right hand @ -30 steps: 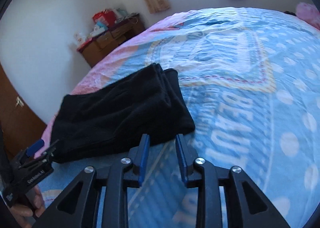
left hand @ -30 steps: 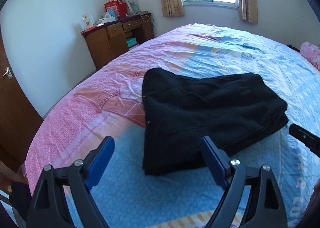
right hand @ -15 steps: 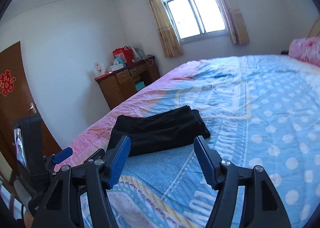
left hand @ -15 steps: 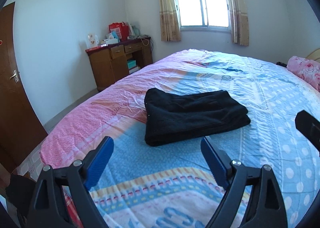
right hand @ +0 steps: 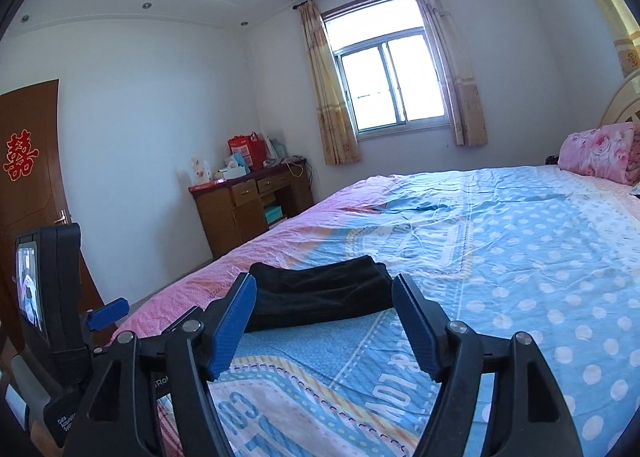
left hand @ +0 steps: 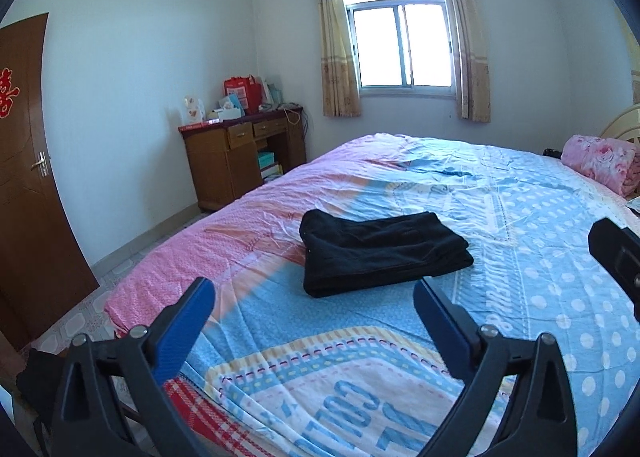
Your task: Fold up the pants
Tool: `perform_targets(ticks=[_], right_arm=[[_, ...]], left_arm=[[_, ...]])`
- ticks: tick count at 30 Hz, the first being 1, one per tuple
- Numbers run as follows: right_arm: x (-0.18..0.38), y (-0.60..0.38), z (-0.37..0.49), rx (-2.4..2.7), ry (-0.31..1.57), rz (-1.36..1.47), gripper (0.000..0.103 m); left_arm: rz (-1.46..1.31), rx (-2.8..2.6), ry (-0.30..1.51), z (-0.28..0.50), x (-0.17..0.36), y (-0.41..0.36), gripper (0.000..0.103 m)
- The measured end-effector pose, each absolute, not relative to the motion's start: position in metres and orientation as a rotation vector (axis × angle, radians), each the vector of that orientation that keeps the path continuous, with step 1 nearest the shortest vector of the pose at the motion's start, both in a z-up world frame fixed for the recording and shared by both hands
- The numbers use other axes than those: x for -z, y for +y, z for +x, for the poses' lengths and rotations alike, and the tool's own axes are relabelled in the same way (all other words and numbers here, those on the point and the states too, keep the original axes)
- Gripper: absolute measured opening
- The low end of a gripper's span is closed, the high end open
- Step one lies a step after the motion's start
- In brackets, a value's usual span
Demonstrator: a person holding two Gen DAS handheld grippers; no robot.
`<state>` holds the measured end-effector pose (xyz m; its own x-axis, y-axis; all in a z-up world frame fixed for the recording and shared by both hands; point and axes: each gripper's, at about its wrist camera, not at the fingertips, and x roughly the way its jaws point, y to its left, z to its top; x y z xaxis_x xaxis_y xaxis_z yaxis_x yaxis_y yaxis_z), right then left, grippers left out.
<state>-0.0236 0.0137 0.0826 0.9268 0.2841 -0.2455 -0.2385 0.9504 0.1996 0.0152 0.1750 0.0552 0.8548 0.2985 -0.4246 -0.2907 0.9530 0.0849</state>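
Observation:
The black pants [left hand: 380, 253] lie folded in a compact rectangle on the bed [left hand: 540, 241], near its pink left side. They also show in the right wrist view [right hand: 320, 297]. My left gripper [left hand: 312, 309] is open and empty, held well back from the pants above the foot of the bed. My right gripper [right hand: 324, 309] is open and empty too, also pulled back from the pants. The left gripper's body with its small screen shows at the left of the right wrist view [right hand: 48, 297].
A wooden desk [left hand: 244, 161] with bags and boxes stands against the far wall by the curtained window [left hand: 404, 45]. A brown door [left hand: 24, 177] is at the left. A pink rolled quilt [left hand: 600, 165] lies at the bed's head.
Both grippers have drawn back and risen away from the folded pants. My right gripper, nearly shut a second ago, has opened wide.

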Motion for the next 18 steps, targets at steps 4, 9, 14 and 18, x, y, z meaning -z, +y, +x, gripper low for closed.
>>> perform_targets(ticks=[4,9,14,18], right_arm=[[-0.0866,0.012,-0.0278,-0.254,0.259,0.169,0.073],[-0.0874,0.01,-0.0308,-0.257,0.252,0.18,0.073],[-0.0854,0.0094,-0.0327,-0.264,0.258,0.193,0.073],[-0.0848,0.008,-0.0337,-0.261,0.259,0.195,0.073]], left_arm=[[0.025,-0.316,0.443,0.0123,-0.0574,0.1724,0.103],[0.026,-0.327,0.455,0.0137,-0.0565,0.1736,0.103],[0.021,-0.323,0.458,0.0125,-0.0557,0.1732,0.103],[0.022,-0.318,0.455,0.011,-0.0554,0.1714,0.103]])
